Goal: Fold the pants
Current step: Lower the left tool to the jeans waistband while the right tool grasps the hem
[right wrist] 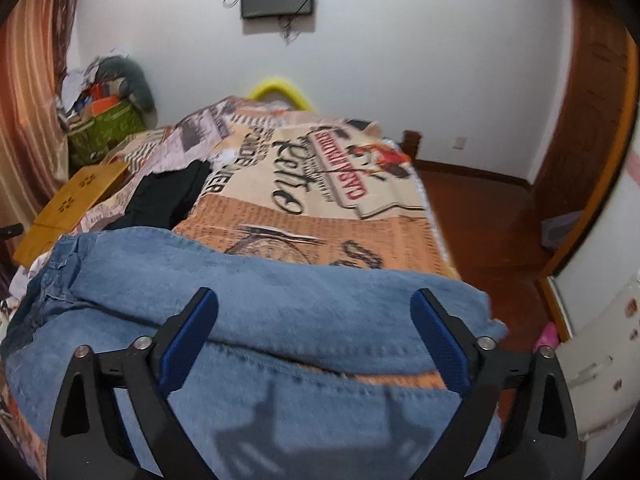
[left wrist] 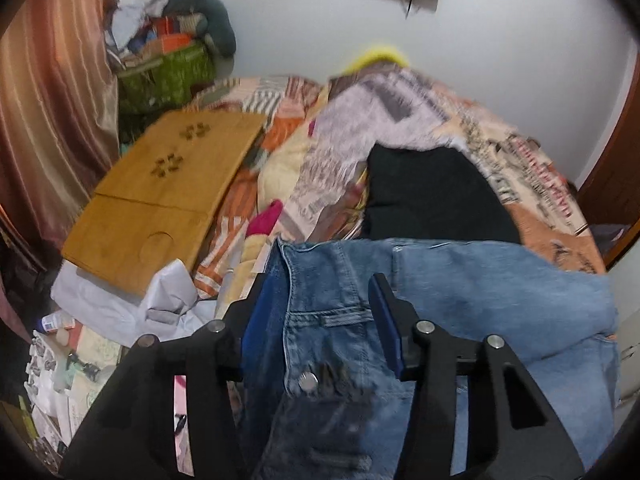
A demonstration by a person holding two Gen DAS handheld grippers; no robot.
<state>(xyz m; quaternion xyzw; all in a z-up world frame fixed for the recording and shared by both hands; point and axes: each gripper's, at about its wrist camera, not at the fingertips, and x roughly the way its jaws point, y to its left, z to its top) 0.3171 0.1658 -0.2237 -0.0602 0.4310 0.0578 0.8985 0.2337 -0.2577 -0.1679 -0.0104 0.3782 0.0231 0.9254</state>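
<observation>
Jeans (left wrist: 460, 288) lie folded across our bed (right wrist: 320, 216), waistband by the left gripper (left wrist: 316, 312), whose half-spread jaws seem to straddle it, though blur hides contact. Our right gripper (right wrist: 314, 336) hangs wide over denim.

The bedspread (right wrist: 320, 184) carries a large script word, "Retro", seen upside down; its other printed lines are too blurred to read.

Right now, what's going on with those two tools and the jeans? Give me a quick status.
Left tool open, straddling the jeans at the waistband. Right tool open wide over folded denim, gripping nothing. Black garment lies just beyond on the bedspread.
</observation>
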